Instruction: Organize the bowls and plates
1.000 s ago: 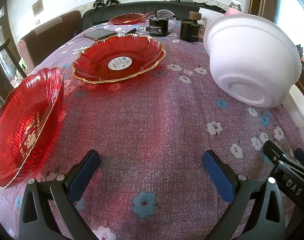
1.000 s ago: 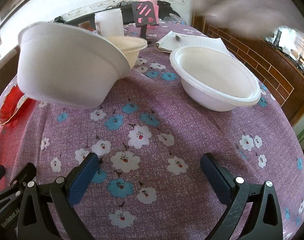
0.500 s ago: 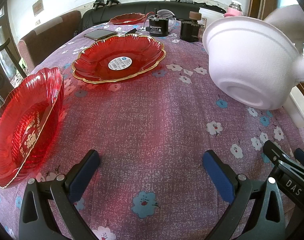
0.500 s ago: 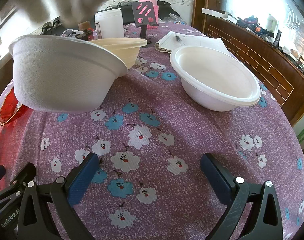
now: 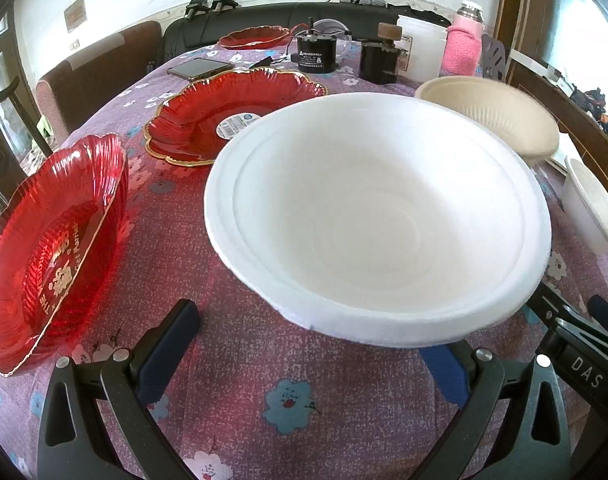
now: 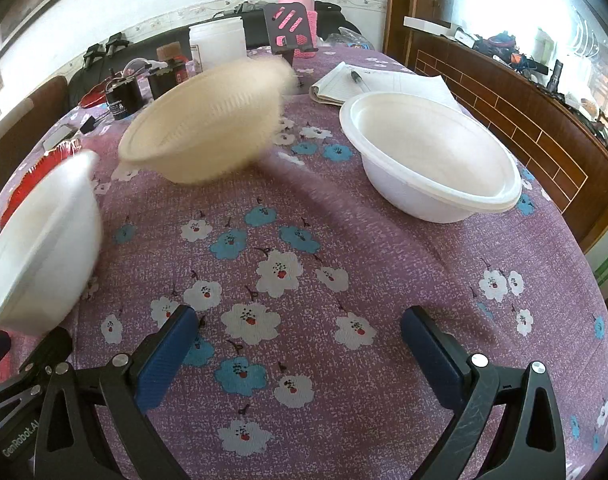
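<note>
Plates and bowls spread all over the bench (image 6: 383, 280), nothing stacked yet, so most sorting left.

Counted: three red plates, near (image 5: 52, 248), middle (image 5: 232, 116), far (image 5: 252, 37). Three bowls: big foam one (image 5: 377, 216) up front, tan one (image 6: 208, 120) blurry, white one (image 6: 431, 160) at right.

Left hand-held gripper (image 5: 304, 352) wide apart, empty. Right hand-held gripper (image 6: 300, 356) wide apart too, empty.
</note>
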The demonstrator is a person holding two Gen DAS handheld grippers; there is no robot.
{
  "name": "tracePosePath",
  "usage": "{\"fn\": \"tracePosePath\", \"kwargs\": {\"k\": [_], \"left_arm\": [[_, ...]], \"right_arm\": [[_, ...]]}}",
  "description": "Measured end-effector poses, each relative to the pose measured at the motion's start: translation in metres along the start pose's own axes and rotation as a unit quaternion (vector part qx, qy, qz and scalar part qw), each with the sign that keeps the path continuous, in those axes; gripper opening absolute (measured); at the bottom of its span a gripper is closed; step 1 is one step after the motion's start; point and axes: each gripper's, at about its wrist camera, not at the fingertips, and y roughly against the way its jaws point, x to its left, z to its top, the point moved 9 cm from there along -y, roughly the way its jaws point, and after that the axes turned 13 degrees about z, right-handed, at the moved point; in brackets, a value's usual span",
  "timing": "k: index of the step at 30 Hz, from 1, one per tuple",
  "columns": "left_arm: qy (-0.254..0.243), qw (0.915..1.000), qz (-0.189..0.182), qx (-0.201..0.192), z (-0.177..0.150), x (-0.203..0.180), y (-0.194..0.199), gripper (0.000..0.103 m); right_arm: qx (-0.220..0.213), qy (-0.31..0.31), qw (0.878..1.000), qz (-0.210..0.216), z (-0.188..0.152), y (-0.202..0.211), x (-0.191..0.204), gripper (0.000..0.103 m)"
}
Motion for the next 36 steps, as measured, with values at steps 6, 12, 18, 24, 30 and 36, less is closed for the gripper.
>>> {"fn": "tracePosePath", "kwargs": {"k": [6, 12, 18, 24, 30, 36], "left_arm": [[0.000, 1.0000, 0.000, 0.000, 0.0001, 0.0003, 0.0001, 0.103], [-0.001, 1.0000, 0.000, 0.001, 0.0000, 0.0008, 0.0001, 0.103], [-0.024, 0.9995, -0.015, 0.012, -0.0030, -0.0003, 0.0019, 0.103], [-0.026, 0.9995, -0.016, 0.011, -0.0037, 0.0005, 0.0020, 0.103], [-0.021, 0.9997, -0.013, 0.007, -0.0056, 0.0000, 0.0032, 0.103], [-0.017, 0.9998, -0.010, 0.006, -0.0056, 0.0003, 0.0037, 0.103]], "right_arm": [[0.000, 0.000, 1.000, 0.000, -0.0001, 0.0002, 0.0002, 0.102], [0.000, 0.000, 1.000, 0.000, 0.0000, 0.0000, 0.0001, 0.102], [0.000, 0.000, 1.000, 0.000, 0.0000, 0.0000, 0.0001, 0.102], [0.000, 0.000, 1.000, 0.000, 0.0002, 0.0005, -0.0006, 0.102], [0.000, 0.000, 1.000, 0.000, 0.0011, 0.0015, -0.0027, 0.102], [0.000, 0.000, 1.000, 0.000, 0.0008, 0.0013, -0.0022, 0.102]]}}
